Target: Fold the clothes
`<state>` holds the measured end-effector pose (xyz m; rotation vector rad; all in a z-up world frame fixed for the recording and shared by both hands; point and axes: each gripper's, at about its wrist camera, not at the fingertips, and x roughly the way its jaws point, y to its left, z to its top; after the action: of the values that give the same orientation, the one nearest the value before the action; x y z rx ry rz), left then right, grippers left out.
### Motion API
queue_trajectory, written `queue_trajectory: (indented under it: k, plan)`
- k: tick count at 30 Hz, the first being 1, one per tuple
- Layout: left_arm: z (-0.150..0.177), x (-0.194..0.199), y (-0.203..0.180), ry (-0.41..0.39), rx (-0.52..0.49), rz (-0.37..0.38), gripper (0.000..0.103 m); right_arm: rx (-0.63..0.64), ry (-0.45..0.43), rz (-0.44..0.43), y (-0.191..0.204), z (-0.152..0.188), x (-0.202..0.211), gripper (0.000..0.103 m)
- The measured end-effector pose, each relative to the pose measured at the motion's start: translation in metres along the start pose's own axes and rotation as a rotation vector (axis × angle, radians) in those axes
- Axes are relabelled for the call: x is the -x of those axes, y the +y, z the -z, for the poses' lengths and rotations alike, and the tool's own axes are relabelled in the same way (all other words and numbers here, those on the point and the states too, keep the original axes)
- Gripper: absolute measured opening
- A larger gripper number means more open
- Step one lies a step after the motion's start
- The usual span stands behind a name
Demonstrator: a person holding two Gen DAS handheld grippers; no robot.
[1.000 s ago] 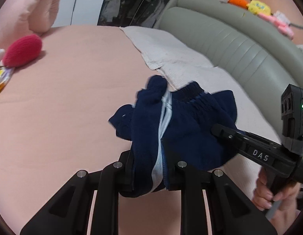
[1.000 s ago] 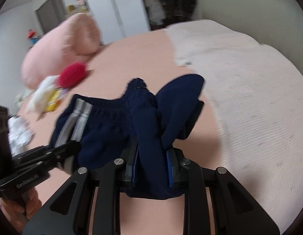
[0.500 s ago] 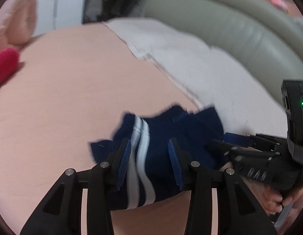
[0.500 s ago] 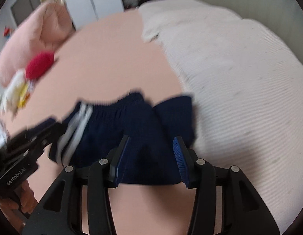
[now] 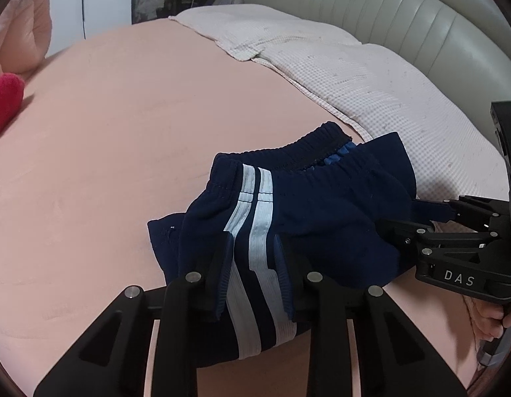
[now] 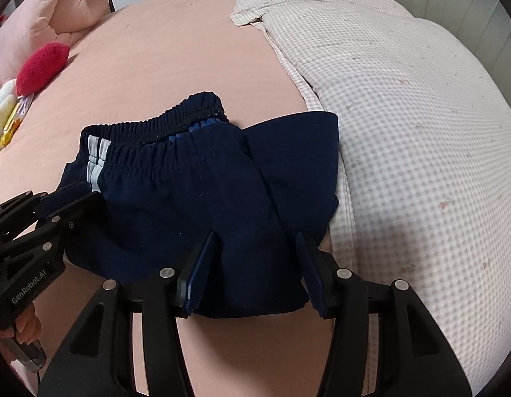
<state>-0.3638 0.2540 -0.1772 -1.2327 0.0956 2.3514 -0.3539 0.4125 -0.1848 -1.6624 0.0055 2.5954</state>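
Observation:
Navy shorts [image 5: 321,198] with two white side stripes lie folded on the pink bed sheet [image 5: 123,115], waistband away from me. They also show in the right wrist view [image 6: 196,178]. My left gripper [image 5: 254,251] is open, its fingers straddling the striped near edge. My right gripper [image 6: 258,244] is open, its fingers either side of the near edge of the shorts. Each gripper shows in the other's view: the right one [image 5: 411,218] at the right, the left one [image 6: 70,198] at the left. Neither holds cloth.
A white checked blanket [image 6: 404,115] covers the bed's right side, touching the shorts. A grey padded headboard [image 5: 387,10] stands behind. A red plush toy [image 6: 40,66], a pink pillow [image 6: 57,10] and small toys lie at the far left.
Both grippers held the bunched shorts shut and lifted a second ago. They lowered the shorts onto the bed and opened; the shorts now lie flat.

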Motion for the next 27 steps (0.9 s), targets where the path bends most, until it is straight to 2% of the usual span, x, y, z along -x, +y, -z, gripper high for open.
queue_trajectory:
  k: [2,3,4,6,8,10,11,13,15,17,20,24,27]
  plan:
    - [-0.001,0.012,-0.004,-0.003,-0.012,-0.019,0.034,-0.006,-0.001,0.011,0.002,-0.002,0.003,0.054]
    - [-0.002,0.018,-0.005,-0.012,-0.018,-0.036,0.046,-0.007,-0.005,0.021,0.004,-0.003,0.007,0.055]
    - [-0.003,0.028,-0.005,-0.026,-0.019,-0.047,0.052,-0.008,-0.008,0.03,0.006,-0.003,0.011,0.055]
    - [-0.003,0.05,-0.002,-0.055,-0.012,-0.067,0.064,-0.004,-0.032,0.038,0.011,-0.002,0.024,0.064]
    - [-0.006,0.069,0.006,-0.077,0.015,-0.103,0.071,-0.004,-0.067,0.029,0.018,0.001,0.042,0.068]
    - [-0.009,0.09,0.02,-0.102,0.06,-0.143,0.072,-0.018,-0.088,-0.005,0.029,0.004,0.058,0.071]
    - [-0.008,0.099,0.029,-0.106,0.086,-0.158,0.073,-0.028,-0.089,-0.026,0.036,0.007,0.066,0.078]
    - [-0.006,0.119,0.047,-0.106,0.14,-0.183,0.075,-0.04,-0.091,-0.066,0.05,0.014,0.081,0.085]
    - [0.003,0.143,0.064,-0.094,0.17,-0.209,0.076,-0.025,-0.109,-0.065,0.068,0.021,0.103,0.098]
    - [0.014,0.172,0.077,-0.098,0.179,-0.241,0.079,-0.014,-0.136,-0.052,0.084,0.029,0.129,0.102]
    - [0.037,0.221,0.098,-0.12,0.205,-0.309,0.082,-0.016,-0.16,-0.059,0.108,0.04,0.166,0.102]
    - [0.072,0.276,0.124,-0.124,0.266,-0.354,0.083,0.002,-0.178,-0.063,0.148,0.057,0.197,0.102]
    - [0.096,0.305,0.131,-0.125,0.275,-0.403,0.083,0.035,-0.187,-0.08,0.173,0.074,0.218,0.102]
